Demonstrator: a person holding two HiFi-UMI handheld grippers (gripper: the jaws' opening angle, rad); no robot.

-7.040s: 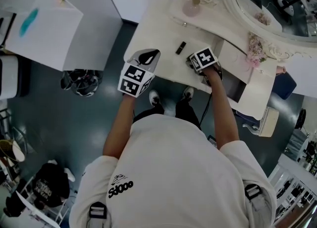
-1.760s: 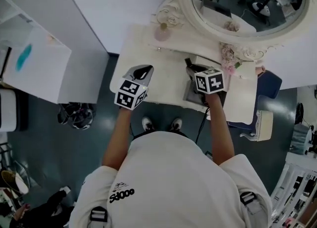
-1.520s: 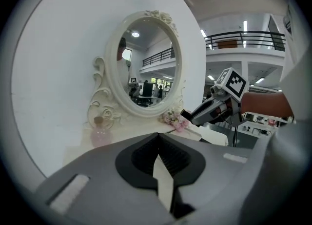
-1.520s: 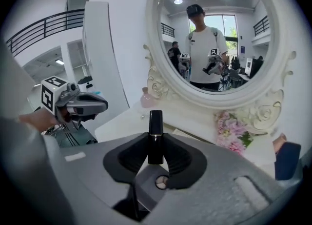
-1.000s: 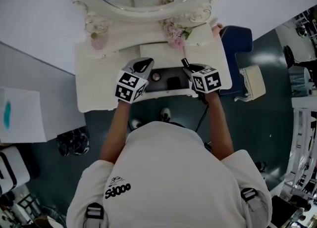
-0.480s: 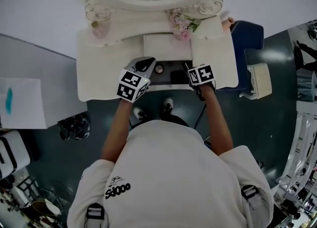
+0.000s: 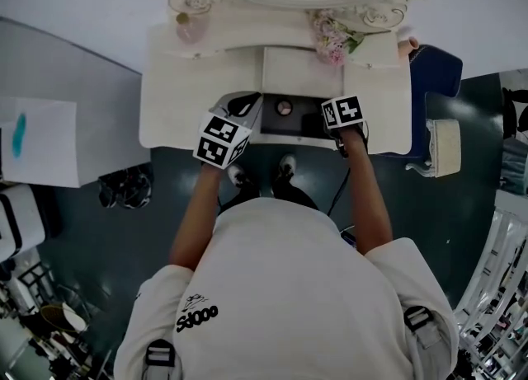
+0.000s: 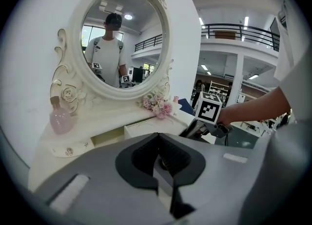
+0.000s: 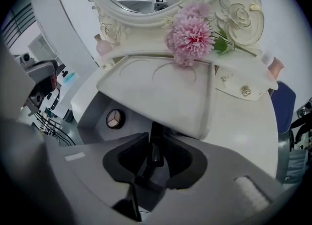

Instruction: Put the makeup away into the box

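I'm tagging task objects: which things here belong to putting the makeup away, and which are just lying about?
Job: black makeup stick, clamped in the right gripper; round compact; open drawer.
Lying about: pink flowers; pink bottle; mirror.

- The left gripper (image 7: 242, 106) is held forward on the bare, outstretched left arm (image 7: 195, 215); its jaws are pressed together, with nothing seen between them.
- The right gripper (image 7: 338, 116) is held level with it on the right arm (image 7: 368, 199); its jaws are clamped on a slim black stick (image 9: 155, 147).
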